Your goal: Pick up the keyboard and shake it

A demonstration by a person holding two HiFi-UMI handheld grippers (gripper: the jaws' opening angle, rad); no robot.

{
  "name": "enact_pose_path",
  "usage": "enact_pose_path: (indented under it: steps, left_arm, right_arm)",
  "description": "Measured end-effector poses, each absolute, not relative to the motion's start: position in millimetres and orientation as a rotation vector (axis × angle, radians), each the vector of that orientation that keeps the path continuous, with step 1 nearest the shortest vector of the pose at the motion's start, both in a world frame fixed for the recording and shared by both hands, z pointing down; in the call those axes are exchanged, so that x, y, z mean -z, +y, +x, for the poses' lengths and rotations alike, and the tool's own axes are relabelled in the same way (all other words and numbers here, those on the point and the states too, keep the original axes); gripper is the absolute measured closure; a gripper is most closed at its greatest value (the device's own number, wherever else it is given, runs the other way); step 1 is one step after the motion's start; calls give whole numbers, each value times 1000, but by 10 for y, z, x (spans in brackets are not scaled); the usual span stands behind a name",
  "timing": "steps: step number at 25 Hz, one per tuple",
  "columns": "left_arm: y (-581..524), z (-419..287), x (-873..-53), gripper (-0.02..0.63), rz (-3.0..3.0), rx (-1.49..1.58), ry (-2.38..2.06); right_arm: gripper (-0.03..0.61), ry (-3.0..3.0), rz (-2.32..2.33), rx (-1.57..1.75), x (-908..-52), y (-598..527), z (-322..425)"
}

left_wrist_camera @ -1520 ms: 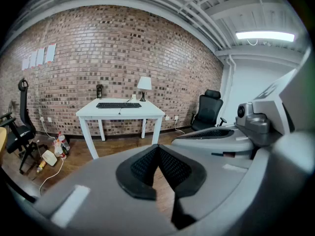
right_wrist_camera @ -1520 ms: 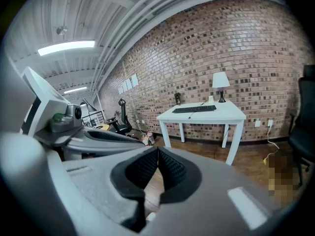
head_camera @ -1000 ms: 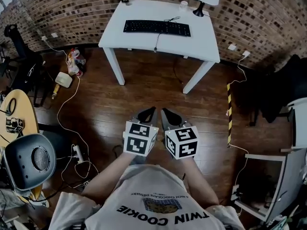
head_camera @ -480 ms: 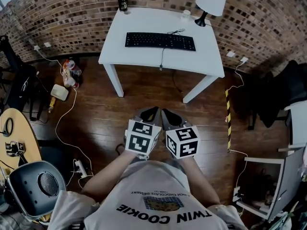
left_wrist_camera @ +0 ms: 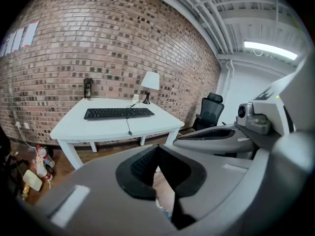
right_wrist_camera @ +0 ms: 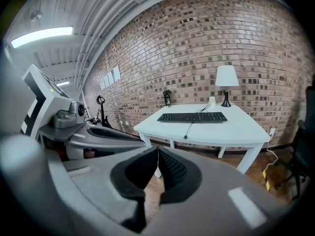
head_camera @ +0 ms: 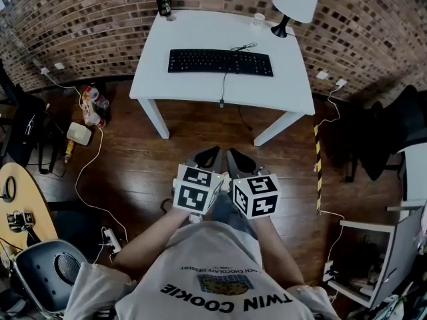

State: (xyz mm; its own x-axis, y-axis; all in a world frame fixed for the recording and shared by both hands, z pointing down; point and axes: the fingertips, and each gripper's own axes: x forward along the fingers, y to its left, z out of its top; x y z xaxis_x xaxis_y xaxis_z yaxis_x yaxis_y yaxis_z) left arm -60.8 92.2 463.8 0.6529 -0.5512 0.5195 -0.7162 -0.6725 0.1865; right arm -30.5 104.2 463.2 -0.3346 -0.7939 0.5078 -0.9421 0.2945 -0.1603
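Desk (head_camera: pixel 200 89) holds one keyboard (head_camera: pixel 220 62), one lamp (head_camera: pixel 293 2) and one dark can (head_camera: pixel 163 0); left claw (head_camera: pixel 211 153) and right claw (head_camera: pixel 231 155) both pressed together.

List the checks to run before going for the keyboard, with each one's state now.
1. Keyboard lies flat on the table, in plain view: ok.
2. Keyboard ends stand apart from the lamp, can and cup: ok.
3. Left gripper jaws apart for a grasp: not ok, shut and empty.
4. Right gripper jaws apart for a grasp: not ok, shut and empty.
5. Grippers at the keyboard: not ok, both are over the floor, short of the table.
6. Cable free to lift: cannot tell; it runs to the table's front edge.
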Motion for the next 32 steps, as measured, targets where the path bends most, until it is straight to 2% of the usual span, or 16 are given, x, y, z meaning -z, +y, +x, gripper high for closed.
enact_pose_path:
  steps: [17, 32]
  left_arm:
    - [-537, 168, -4638, 607, 2439, -622, -1200]
    - [-1385, 101, -4816, 607, 2355, -623, -1359]
  right_arm:
    - [575, -2346, 1435, -609, -4634, -450, 508]
    - [571, -2348, 1360, -594, -4772, -1228, 1123]
